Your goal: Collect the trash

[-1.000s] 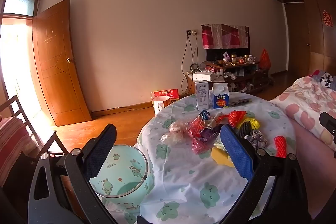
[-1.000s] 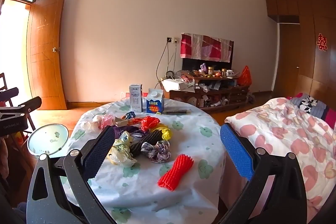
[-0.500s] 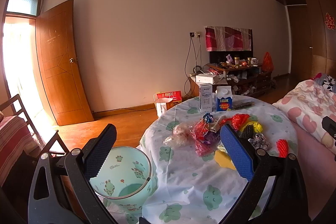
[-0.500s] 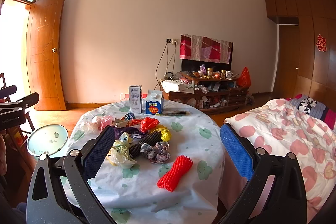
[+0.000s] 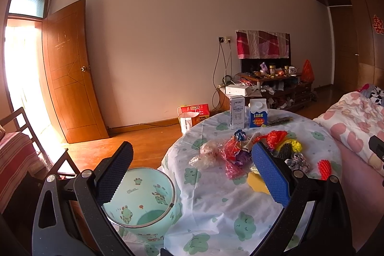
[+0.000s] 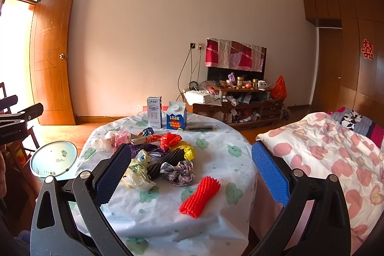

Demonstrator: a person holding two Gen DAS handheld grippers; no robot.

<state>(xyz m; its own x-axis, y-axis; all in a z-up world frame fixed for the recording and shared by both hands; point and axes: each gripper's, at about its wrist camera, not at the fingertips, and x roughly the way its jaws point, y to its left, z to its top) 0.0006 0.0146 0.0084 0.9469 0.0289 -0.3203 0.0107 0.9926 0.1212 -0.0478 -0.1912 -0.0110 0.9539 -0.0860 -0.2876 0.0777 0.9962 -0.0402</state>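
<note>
1. You hold the left gripper point(image 5: 192, 174) spread wide and empty above the near left edge of the round surface point(image 5: 216, 203), which wears a white cloth printed with green shapes.
2. You hold the right gripper point(image 6: 192, 174) spread just as wide, gripping nothing, over the surface's near edge.
3. The trash point(image 6: 158, 155) lies in a loose heap at the middle of the surface: crumpled plastic bags in clear, pink, red, yellow and purple, a dark net sleeve and a patterned scrap.
4. A red foam net point(image 6: 200, 196) lies a little apart from the heap, on the side nearest you and toward the bed point(image 6: 336, 155).
5. A pale green bin point(image 5: 144, 205) printed with frogs stands open just beside the surface's left edge, below your left gripper's left finger.
6. A white carton point(image 6: 154, 112) and a blue-and-white carton point(image 6: 177, 116) stand upright side by side at the far edge of the surface.
7. A wooden door point(image 5: 69, 73) stands open at far left, with sunlight across the floor.
</note>
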